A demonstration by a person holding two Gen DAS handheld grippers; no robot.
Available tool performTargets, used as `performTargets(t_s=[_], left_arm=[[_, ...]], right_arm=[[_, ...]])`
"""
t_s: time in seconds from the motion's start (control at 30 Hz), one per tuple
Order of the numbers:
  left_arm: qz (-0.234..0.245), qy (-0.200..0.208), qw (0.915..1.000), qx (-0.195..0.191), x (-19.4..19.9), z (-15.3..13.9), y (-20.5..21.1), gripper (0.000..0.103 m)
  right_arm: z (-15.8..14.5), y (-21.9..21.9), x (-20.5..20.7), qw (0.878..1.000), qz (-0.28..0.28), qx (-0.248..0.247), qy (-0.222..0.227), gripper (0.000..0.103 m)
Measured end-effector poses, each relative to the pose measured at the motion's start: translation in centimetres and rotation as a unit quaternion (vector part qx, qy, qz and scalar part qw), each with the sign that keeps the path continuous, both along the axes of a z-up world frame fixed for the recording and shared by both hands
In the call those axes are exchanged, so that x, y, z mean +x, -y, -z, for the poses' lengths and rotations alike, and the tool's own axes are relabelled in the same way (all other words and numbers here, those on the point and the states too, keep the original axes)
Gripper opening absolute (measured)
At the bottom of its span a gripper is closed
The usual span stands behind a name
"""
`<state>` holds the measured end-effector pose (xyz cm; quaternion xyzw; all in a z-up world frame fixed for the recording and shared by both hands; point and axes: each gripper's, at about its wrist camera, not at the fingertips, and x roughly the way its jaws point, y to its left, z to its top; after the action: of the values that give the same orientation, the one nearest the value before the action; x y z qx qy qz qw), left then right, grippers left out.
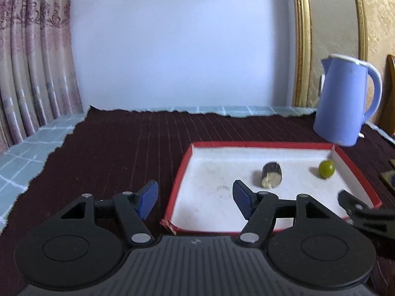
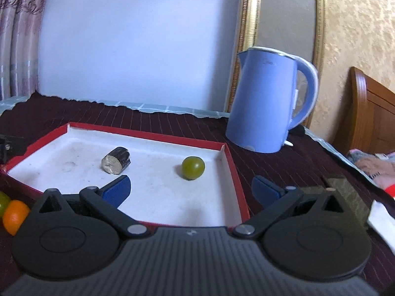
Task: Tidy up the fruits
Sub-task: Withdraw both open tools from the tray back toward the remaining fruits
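On the dark maroon ribbed cloth (image 1: 118, 148): shallow red-rimmed cardboard tray with white floor (image 2: 148, 133), laid flat, near the middle of the table.
Inside the tray: 1 small round green fruit (image 2: 193, 167) close to the tray's right wall, resting on the white floor; 1 short dark cylinder with a pale cut end (image 2: 115, 164), lying on its side, well apart from the green fruit toward the tray's middle.
Outside the tray: 1 small orange fruit (image 2: 15, 216) on the cloth by the tray's near left corner, touching or just beside a second green fruit (image 2: 3, 203) cut off by the picture's edge.
Behind the tray: tall lilac-blue plastic kettle with white rim and handle (image 2: 269, 101), upright on the cloth beyond the tray's far right corner.
Writing: faint raised mark high on the kettle's body, too blurred to read; small logo on each gripper's ribbed housing, not legible.
Left gripper (image 1: 195, 199): blue-padded tongs spread wide, holding nothing, straddling the tray's near left wall.
Right gripper (image 2: 191, 190): blue-padded tongs spread wide, holding nothing, 1 pad over the tray floor and 1 outside the right wall; green fruit ahead of the gap, untouched.
Surroundings: pale blue wall, pink patterned curtain (image 1: 32, 74) at left, gilt frame edge (image 1: 302, 49) at right.
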<state>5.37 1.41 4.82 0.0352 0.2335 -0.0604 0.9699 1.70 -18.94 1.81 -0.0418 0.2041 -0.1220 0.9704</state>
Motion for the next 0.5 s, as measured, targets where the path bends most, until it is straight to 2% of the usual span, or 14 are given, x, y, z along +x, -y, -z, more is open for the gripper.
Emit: performTargets(t_s=[0.17,0.3,0.5], left_arm=[[-0.006,0.007,0.9999,-0.013,-0.7,-0.7,-1.7,0.067],[-0.001,-0.003,0.9995,-0.031,-1.2,0.0,-3.1,0.067],[0.005,-0.009,0.9997,-0.021,-2.6,1.4,-4.0,0.067]], right_arm=[[-0.7,0.5,-2.3,0.998,0.005,0.051,0.037,0.103],[-0.4,1.2,-2.9,0.996,-0.020,0.082,0.027,0.103],[0.4,1.6,-4.0,0.991,-0.050,0.121,0.023,0.103]])
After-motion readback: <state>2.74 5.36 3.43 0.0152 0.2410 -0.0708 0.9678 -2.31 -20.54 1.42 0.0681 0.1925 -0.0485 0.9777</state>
